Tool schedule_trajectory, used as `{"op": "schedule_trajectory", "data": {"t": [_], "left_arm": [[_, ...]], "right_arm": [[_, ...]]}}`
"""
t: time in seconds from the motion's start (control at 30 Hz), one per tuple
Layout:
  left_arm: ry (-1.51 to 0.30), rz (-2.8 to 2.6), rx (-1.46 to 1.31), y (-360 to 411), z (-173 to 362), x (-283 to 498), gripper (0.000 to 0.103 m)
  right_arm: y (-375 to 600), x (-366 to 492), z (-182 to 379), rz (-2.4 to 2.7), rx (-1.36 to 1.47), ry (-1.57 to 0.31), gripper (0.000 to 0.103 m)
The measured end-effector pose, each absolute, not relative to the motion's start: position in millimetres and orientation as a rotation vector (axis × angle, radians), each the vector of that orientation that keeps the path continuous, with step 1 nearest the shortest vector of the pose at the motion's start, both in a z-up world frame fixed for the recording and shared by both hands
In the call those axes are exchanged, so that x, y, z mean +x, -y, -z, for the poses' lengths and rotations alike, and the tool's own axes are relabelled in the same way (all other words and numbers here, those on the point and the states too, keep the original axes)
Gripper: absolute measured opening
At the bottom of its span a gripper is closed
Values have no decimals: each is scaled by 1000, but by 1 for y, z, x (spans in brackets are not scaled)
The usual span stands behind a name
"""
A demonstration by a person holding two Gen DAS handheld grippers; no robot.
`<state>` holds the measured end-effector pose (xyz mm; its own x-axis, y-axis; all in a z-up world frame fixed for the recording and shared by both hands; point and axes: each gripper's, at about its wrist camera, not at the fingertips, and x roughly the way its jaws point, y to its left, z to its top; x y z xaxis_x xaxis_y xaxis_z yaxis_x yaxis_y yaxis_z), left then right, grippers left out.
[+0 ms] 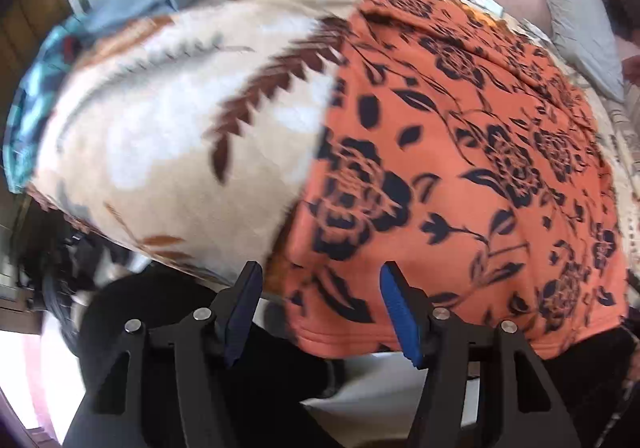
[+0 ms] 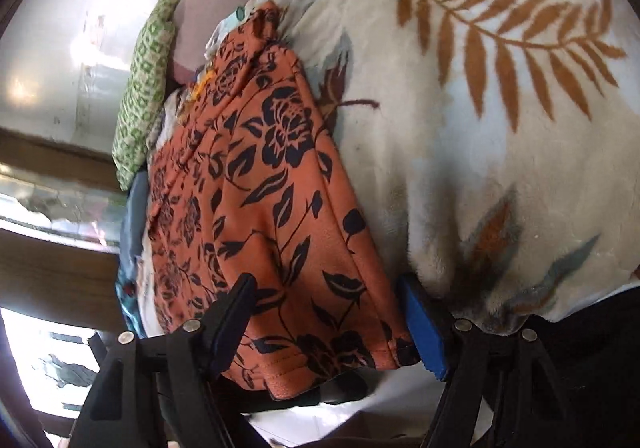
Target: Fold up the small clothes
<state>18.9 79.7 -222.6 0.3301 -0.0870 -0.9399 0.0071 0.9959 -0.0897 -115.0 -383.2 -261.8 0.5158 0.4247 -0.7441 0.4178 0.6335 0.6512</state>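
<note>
Across a blanket [image 1: 160,120] an orange garment [image 1: 460,168] is lying; we're holding both grippers [image 1: 320,312] [image 2: 326,322] wide open, empty, at its hem.

Orange floral garment [image 1: 460,168] on leaf-print blanket [image 1: 160,128]; left gripper [image 1: 320,308] jaws apart (view blurred).

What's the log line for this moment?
phase: pre-grasp | left gripper: open, at hem | right gripper: open, astride hem | orange floral garment: flat on leaf-print blanket
</note>
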Motion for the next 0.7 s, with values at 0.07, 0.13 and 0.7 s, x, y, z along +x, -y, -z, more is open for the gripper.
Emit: {"op": "schedule_trajectory", "data": {"t": [0.07, 0.13, 0.7], "left_arm": [[-1258, 89, -125, -81, 228, 20, 62], [-1261, 96, -146, -85, 230, 20, 62], [-1325, 65, -139, -94, 246, 16, 75]], "right_arm": [[385, -115, 263, 15, 887, -1100, 53], [389, -121, 263, 26, 868, -1109, 25], [372, -119, 256, -64, 770, -1140, 15]]}}
